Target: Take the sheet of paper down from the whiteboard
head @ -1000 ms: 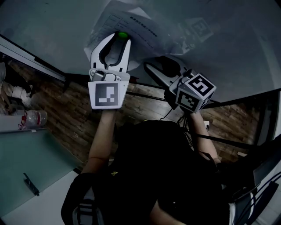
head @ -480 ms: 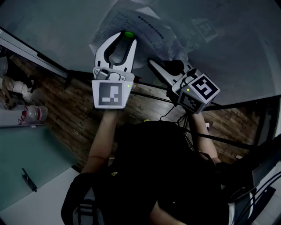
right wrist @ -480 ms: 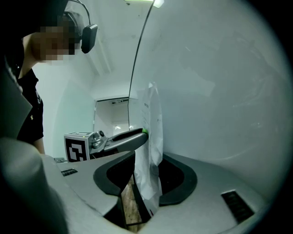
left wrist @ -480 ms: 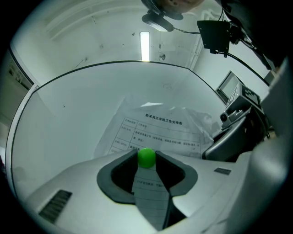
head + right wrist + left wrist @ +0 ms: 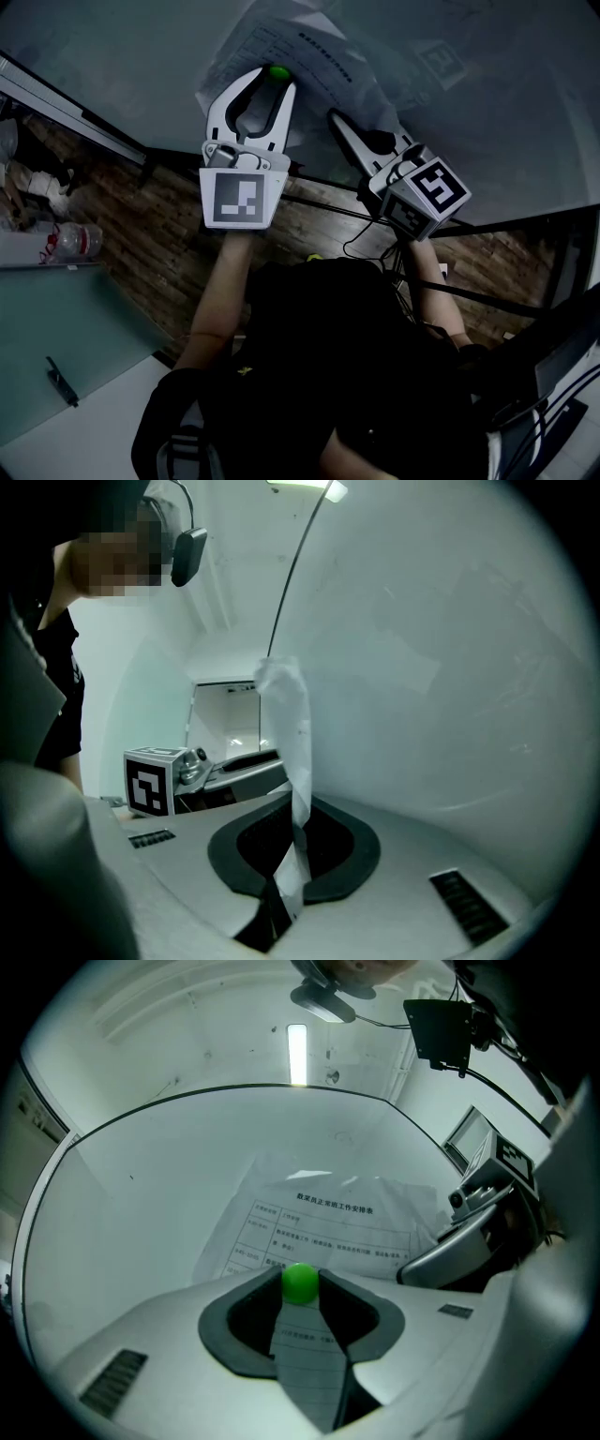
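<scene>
– Closing is what is seen at the right gripper (image 5: pixel 298 808): its jaws, held wide a second ago, are being brought together on the right edge of the sheet of paper (image 5: pixel 286 714). That edge stands between them and appears already pinched.
– And the left gripper (image 5: pixel 300 1290)?
– No change is noted there. It is kept partly open, with its tips set on either side of the green magnet (image 5: pixel 300 1282), which is gripped between them.
– Where is the sheet found?
– It is pinned to the whiteboard (image 5: pixel 112 56) by that magnet, wrinkled, with its printed side outward. Only the right edge is lifted off the board, into the right jaws.
– What is meant by this for the task?
– Both holds are judged to be in place. Once the magnet is pulled off, the sheet should be kept from dropping by the right grip. The removal itself is not yet done, and a tear may be risked if the sheet is drawn away before the magnet is freed.
</scene>
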Tool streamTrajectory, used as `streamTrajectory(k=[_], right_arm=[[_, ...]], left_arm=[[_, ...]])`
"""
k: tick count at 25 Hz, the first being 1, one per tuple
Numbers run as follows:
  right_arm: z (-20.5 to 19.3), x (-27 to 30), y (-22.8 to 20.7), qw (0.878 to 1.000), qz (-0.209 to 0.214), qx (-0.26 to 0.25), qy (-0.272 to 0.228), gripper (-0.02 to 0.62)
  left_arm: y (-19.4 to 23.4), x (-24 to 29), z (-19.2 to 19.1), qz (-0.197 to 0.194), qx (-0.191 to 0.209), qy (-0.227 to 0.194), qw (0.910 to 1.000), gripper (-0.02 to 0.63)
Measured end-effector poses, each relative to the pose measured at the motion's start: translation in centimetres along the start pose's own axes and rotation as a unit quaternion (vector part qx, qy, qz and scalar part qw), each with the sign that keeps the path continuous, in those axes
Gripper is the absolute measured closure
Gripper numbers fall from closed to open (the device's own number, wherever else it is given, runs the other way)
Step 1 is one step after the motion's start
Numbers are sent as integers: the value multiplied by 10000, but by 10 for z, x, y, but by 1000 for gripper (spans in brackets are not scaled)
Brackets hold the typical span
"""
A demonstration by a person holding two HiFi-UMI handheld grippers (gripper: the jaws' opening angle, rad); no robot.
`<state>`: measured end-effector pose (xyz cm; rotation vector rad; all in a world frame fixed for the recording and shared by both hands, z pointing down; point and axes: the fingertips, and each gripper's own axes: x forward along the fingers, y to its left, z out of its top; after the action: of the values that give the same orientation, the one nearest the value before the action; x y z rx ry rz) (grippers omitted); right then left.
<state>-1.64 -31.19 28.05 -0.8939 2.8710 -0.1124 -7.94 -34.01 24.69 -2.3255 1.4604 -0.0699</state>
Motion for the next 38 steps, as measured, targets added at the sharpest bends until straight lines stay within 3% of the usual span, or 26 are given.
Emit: streamTrajectory(k=[24, 30, 38], right_arm=[[1, 0, -8, 9999, -91, 109, -25, 568], [1, -1, -3, 9999, -94, 125, -30, 567], [2, -2, -3, 9999, -96, 139, -21, 568]], left_arm=[[-1, 0, -1, -229, -65, 54, 9997, 465], [-1, -19, 8, -248, -98, -63, 9996, 465], [8, -46, -1, -178, -249, 91, 9995, 465]])
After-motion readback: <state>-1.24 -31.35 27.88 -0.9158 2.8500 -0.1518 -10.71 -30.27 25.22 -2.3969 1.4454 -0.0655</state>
